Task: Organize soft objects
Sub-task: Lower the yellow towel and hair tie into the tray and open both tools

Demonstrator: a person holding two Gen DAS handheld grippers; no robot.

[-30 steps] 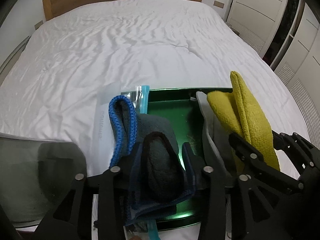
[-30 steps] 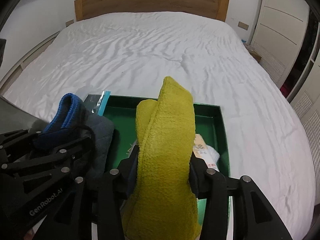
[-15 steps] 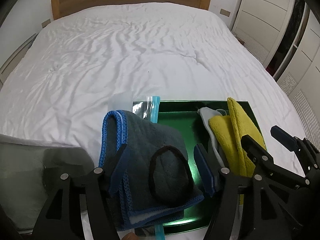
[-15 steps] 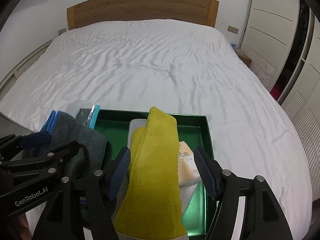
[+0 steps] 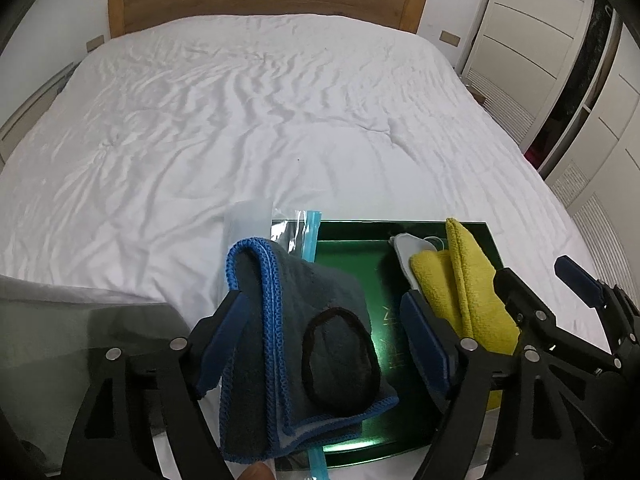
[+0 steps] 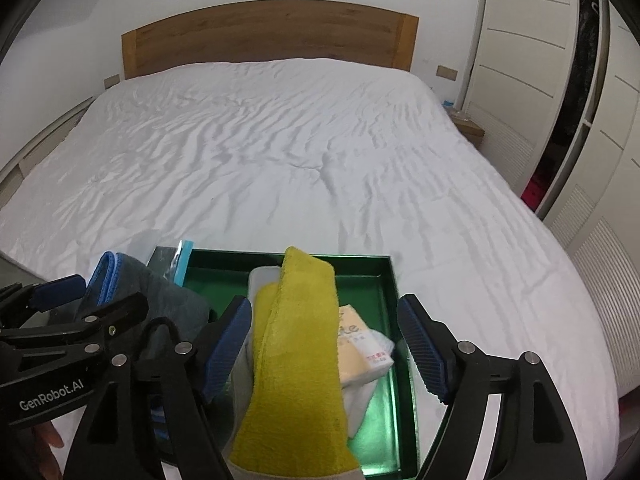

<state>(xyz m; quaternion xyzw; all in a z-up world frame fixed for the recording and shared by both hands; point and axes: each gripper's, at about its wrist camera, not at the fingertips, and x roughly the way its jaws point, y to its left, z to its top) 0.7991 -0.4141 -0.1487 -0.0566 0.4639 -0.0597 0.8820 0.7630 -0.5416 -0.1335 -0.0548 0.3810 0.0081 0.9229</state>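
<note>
Green tray (image 6: 394, 292): 1 | yellow cloth (image 6: 298, 344): 1 | grey cloth (image 5: 304, 320): 1

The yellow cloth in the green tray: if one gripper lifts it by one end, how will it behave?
The yellow cloth is folded and fuzzy, so it would probably sag and unfold. It looks light. Its pile should grip well; slipping seems unlikely.
</note>
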